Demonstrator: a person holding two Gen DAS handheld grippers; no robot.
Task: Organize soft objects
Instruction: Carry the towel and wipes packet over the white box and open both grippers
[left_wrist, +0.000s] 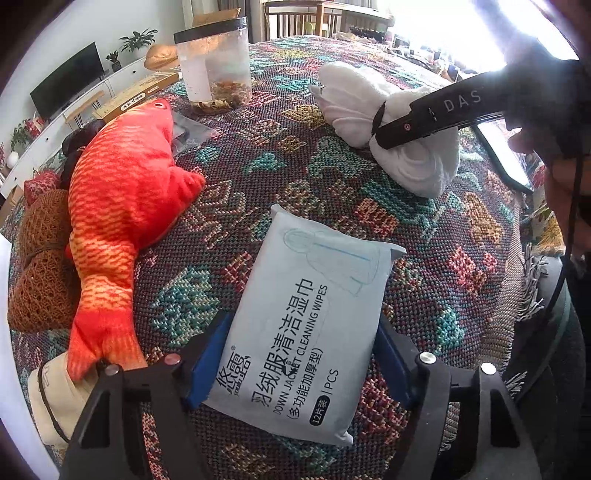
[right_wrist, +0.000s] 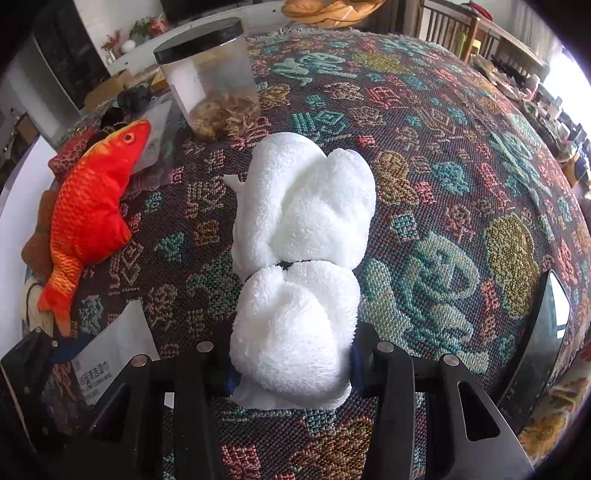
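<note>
Left gripper (left_wrist: 295, 365): blue-padded jaws part open, astride the near end of a pale blue flat pack of cleaning wipes (left_wrist: 306, 325); both pads touch the pack's edges, which lies flat on the woven multicoloured patterned tablecloth (left_wrist: 332, 177).

Right gripper (right_wrist: 291, 365): jaws narrowed onto the near lobe of a white fluffy towel bundle tied at its middle with a dark band (right_wrist: 299, 258); pads pressed into the pile. Bundle rests mid-table.

Orange-red plush fish (left_wrist: 122, 206) lies along the left edge, beside a brown knitted bundle (left_wrist: 40, 266). Clear plastic jar with black lid (left_wrist: 214, 62) stands upright beyond, dried contents at its bottom.
</note>
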